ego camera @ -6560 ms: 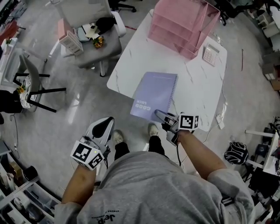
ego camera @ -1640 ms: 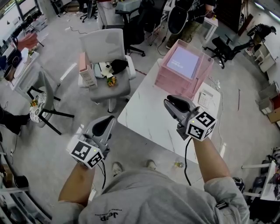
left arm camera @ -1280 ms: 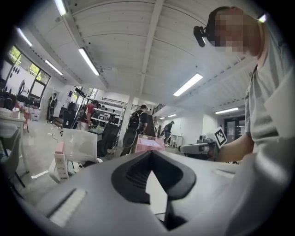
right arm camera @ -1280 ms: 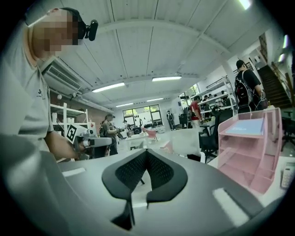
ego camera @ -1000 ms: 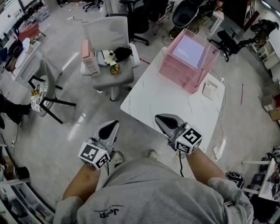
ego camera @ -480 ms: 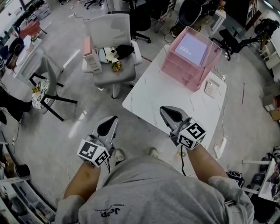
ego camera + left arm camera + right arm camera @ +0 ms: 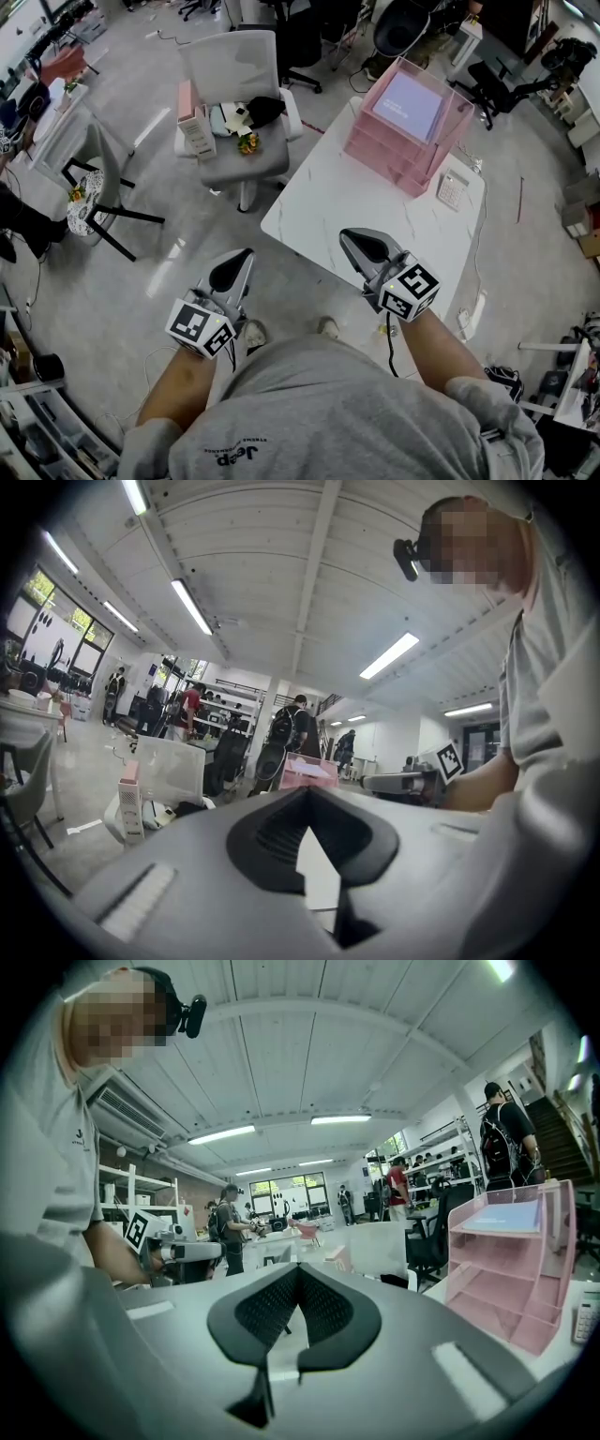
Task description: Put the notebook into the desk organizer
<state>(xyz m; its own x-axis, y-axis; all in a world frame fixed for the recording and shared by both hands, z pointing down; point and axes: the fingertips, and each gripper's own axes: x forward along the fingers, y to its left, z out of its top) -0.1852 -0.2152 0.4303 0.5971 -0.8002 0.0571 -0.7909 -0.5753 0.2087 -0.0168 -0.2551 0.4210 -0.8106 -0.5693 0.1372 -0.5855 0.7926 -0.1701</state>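
Notebook (image 7: pixel 406 103) in organizer (image 7: pixel 389 161) (table's (image 7: pixel 349 211) far corner)

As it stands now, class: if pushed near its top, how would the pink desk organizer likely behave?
The desk organizer has thin translucent walls: probably light but stiff. Tall on a smooth table, it might tip rather than slide. The notebook in its top tray raises its weight, likely worsening that.

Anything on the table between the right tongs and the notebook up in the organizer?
Nothing visible: only bare table lies between the right tongs and the pink organizer holding the notebook.
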